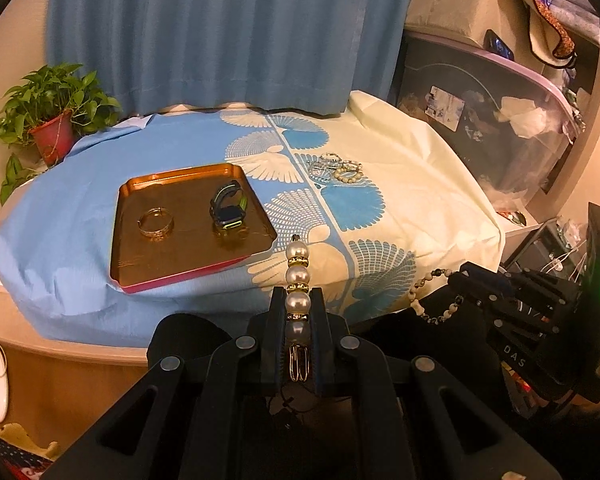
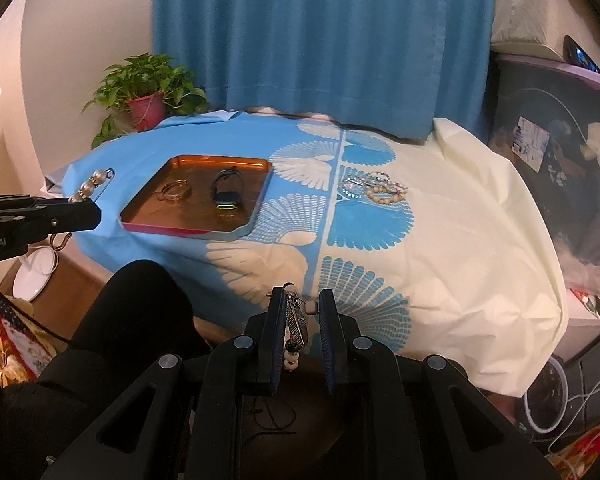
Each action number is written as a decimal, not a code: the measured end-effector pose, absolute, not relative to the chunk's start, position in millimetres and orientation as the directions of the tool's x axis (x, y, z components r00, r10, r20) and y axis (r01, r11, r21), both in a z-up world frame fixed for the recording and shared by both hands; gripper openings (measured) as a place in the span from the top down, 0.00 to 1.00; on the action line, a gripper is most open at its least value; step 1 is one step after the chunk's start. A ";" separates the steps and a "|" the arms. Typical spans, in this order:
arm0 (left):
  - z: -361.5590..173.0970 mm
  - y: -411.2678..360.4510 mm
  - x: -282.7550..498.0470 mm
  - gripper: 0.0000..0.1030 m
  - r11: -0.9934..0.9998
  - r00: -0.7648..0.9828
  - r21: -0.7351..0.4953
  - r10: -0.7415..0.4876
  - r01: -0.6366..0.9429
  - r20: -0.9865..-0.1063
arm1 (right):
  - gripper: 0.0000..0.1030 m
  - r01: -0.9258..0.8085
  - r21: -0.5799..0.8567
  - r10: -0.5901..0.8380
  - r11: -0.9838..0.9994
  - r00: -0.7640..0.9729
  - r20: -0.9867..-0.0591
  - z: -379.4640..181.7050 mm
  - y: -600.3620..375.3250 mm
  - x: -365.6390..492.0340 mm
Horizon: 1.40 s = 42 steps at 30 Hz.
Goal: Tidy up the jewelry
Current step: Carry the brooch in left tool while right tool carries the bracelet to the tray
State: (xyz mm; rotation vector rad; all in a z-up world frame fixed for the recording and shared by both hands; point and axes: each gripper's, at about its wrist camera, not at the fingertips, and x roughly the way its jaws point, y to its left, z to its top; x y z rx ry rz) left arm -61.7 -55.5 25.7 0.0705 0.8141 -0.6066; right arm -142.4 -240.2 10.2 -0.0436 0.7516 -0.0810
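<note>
My left gripper (image 1: 298,294) is shut on a pearl brooch pin (image 1: 298,276) and holds it in front of the table, near the orange tray (image 1: 188,256). The tray holds a gold bangle (image 1: 156,222) and a dark smartwatch (image 1: 228,208). My right gripper (image 2: 299,296) holds a beaded bracelet with a feather charm (image 2: 298,320); its jaws stand a little apart around it. The bracelet also shows in the left wrist view (image 1: 428,296). A pile of bracelets (image 1: 336,166) lies on the cloth, also in the right wrist view (image 2: 376,190).
A blue and cream cloth (image 1: 400,208) covers the table. A potted plant (image 1: 54,120) stands at the back left. A blue curtain (image 1: 220,32) hangs behind. A clear storage bin (image 1: 480,120) stands to the right.
</note>
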 end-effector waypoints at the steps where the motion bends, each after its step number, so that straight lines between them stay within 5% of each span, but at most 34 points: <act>1: 26.1 -54.8 -62.4 0.92 0.829 0.529 -0.168 -0.482 0.533 -0.698 | 0.84 0.057 -0.070 -0.089 0.996 0.729 -0.678 11.2 -238.2 -144.2; 42: 13.9 -0.5 -1.6 0.92 0.896 0.579 -0.186 -0.406 0.402 -0.707 | 0.84 -0.040 -0.106 -0.046 0.994 0.710 -0.703 6.2 -206.6 -74.6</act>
